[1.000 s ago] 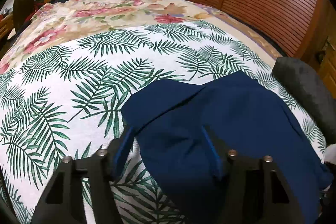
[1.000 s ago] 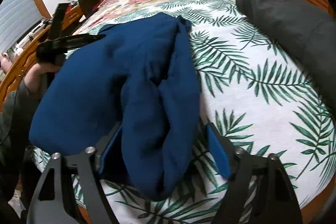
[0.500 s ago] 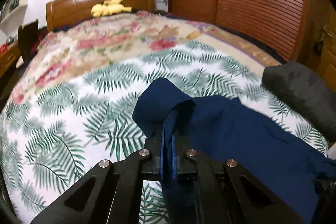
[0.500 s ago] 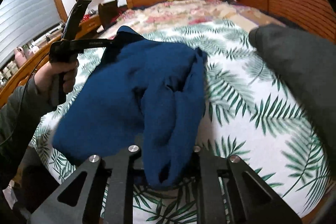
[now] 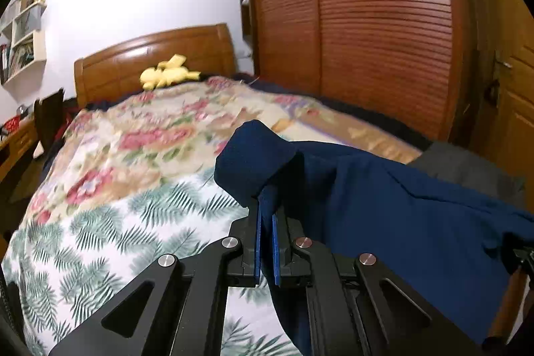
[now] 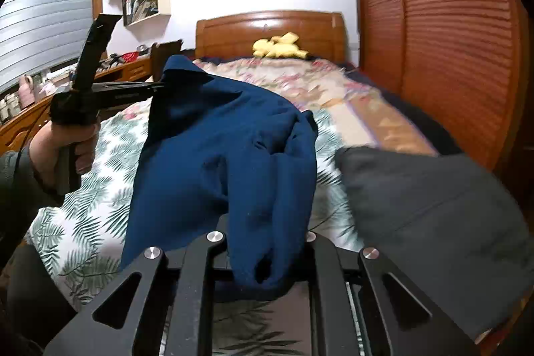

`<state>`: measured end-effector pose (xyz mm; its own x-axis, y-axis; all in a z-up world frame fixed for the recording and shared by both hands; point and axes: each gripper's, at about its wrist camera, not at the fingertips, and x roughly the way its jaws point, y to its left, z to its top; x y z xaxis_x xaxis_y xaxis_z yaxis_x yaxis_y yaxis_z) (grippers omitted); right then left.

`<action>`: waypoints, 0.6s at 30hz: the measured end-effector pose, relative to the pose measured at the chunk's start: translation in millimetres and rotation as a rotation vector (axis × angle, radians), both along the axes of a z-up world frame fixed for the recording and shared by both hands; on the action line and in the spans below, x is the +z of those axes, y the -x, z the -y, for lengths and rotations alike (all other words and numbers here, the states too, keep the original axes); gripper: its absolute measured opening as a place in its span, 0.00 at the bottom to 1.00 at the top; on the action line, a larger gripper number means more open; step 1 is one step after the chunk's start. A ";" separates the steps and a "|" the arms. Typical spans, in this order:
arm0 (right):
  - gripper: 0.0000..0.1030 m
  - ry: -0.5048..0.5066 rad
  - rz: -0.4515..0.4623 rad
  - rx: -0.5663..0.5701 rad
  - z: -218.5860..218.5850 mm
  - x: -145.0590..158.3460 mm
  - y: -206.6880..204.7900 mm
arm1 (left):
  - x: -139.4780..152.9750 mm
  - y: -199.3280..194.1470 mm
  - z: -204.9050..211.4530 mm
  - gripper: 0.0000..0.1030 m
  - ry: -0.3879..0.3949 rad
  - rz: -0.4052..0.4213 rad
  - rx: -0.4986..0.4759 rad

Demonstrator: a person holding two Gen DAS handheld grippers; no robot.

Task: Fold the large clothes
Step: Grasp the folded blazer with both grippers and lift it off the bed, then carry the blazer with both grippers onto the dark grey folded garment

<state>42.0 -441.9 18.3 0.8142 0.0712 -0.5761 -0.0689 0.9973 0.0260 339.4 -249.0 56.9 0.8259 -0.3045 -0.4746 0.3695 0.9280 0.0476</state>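
Lifted clear of the bed (image 6: 100,206) now, our blue garment (image 6: 217,162) hangs between both grippers; left gripper (image 5: 265,222) pinches one corner, right gripper (image 6: 267,259) clamps bunched cloth, likely to spread it before folding.

Navy blue garment (image 6: 217,155), plain. Bedspread (image 5: 100,239): white with green palm-frond print. Beyond bedspread, quilt (image 5: 160,129): cream with pink-red flowers. Right of bedspread, dark grey cushion (image 6: 417,206). Yellow plush toy (image 6: 278,48) against orange-brown wooden headboard (image 6: 233,32). Grippers black, blue pads (image 5: 257,242).
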 end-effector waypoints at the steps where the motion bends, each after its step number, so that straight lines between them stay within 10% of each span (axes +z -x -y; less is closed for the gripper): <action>1: 0.13 0.008 0.008 -0.006 6.7 5.3 0.9 | 3.9 3.4 3.5 0.05 0.003 0.011 -0.005; 18: 0.13 0.111 0.115 -0.149 97.2 65.2 29.8 | 30.6 12.4 73.3 0.05 0.009 0.098 -0.127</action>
<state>12.2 -539.0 83.5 0.8718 -0.1132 -0.4765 0.0832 0.9930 -0.0837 326.9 -322.4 87.6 0.8225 -0.4136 -0.3905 0.4781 0.8746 0.0805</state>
